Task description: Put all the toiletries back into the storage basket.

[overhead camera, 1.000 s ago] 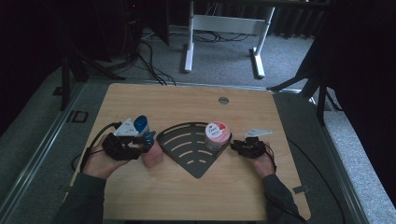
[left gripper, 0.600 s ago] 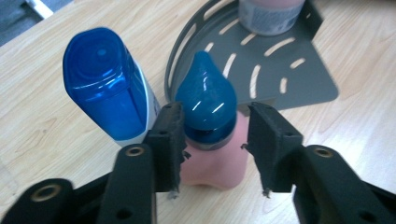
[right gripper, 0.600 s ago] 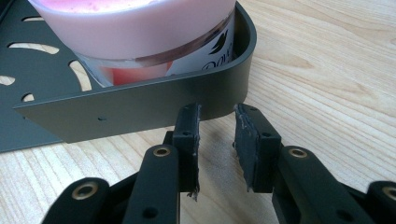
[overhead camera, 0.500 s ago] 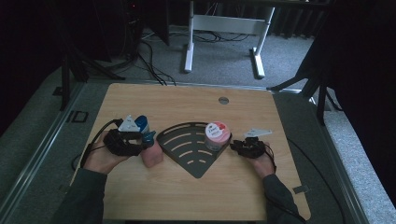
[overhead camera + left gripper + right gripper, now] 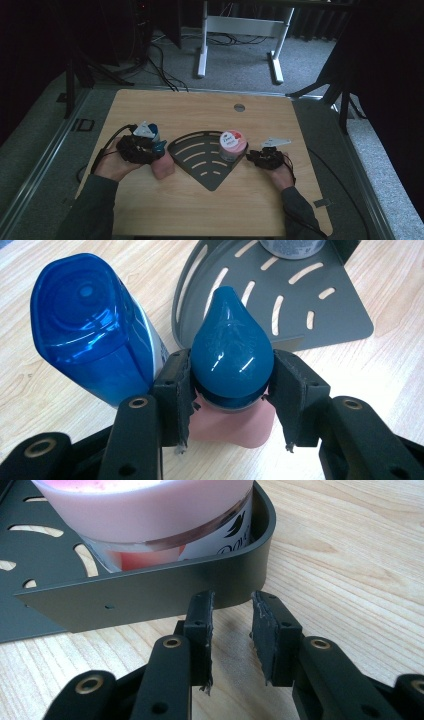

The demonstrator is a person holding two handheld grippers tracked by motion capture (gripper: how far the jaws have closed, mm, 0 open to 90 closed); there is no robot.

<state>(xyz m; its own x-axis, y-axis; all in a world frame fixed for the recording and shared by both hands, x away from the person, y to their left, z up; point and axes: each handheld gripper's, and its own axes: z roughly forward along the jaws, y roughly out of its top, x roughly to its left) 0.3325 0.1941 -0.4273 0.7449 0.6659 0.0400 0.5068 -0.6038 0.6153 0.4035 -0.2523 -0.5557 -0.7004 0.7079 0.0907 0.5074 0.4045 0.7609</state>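
Seen from above: a wooden counter (image 5: 200, 107) with a dark fan-shaped rack (image 5: 202, 160) at its middle, a pink-lidded jar (image 5: 232, 144) standing in its right corner. At left, left tool (image 5: 232, 390) spread around the teal teardrop cap (image 5: 232, 352) of a pink bottle (image 5: 230, 427), jaws just opened wider, left pad touching, right pad apart; a blue bottle (image 5: 95, 335) just beside. At right, right tool (image 5: 232, 625) spread, empty, just short of the rack wall.

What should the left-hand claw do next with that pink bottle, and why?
Probably close the left gripper on the teardrop cap. Its jaws have just been opening and now straddle that cap on the pink bottle, which stands on the table beside the slotted rack, seemingly not yet squeezed.
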